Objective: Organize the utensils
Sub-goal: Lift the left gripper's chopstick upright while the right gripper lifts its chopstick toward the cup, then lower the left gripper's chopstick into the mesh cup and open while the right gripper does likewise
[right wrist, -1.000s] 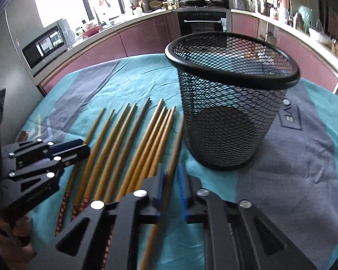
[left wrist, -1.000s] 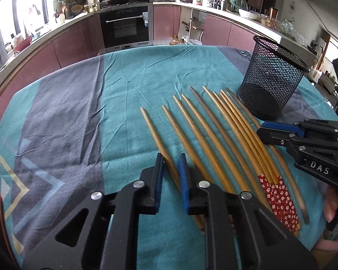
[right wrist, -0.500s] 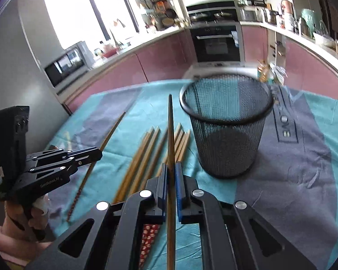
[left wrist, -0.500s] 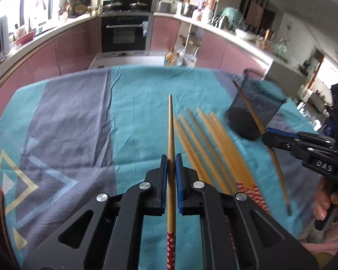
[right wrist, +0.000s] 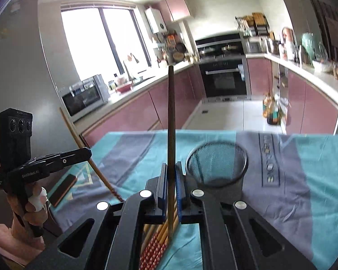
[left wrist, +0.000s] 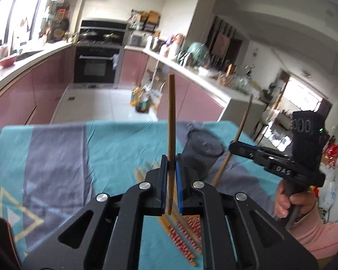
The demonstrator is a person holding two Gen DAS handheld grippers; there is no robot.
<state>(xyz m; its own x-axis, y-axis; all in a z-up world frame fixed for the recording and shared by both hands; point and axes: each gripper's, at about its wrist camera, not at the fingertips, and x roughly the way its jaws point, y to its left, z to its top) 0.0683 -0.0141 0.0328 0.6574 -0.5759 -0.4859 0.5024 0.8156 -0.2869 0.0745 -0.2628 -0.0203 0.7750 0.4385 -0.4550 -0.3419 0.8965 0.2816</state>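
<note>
My left gripper (left wrist: 171,165) is shut on a wooden chopstick (left wrist: 171,121) that sticks up well above the table. My right gripper (right wrist: 170,171) is shut on a second chopstick (right wrist: 170,112), also raised. Each gripper shows in the other's view: the right one (left wrist: 233,146) with its chopstick (left wrist: 241,128), the left one (right wrist: 87,151) with its chopstick (right wrist: 75,132). The black mesh cup (right wrist: 216,168) (left wrist: 200,150) stands upright on the cloth just right of both jaws. Several chopsticks with red patterned ends (right wrist: 156,238) (left wrist: 182,229) lie below the grippers.
The table wears a teal and grey cloth (right wrist: 304,191). A dark flat object (right wrist: 63,186) lies near its left edge in the right wrist view. A person's hands (left wrist: 290,204) grip the handles. Pink kitchen cabinets and an oven (right wrist: 225,78) stand beyond the table.
Both grippers closed on one chopstick each and lifted them off the table. Both views have risen and tipped upward, so the cup now sits lower and smaller.
</note>
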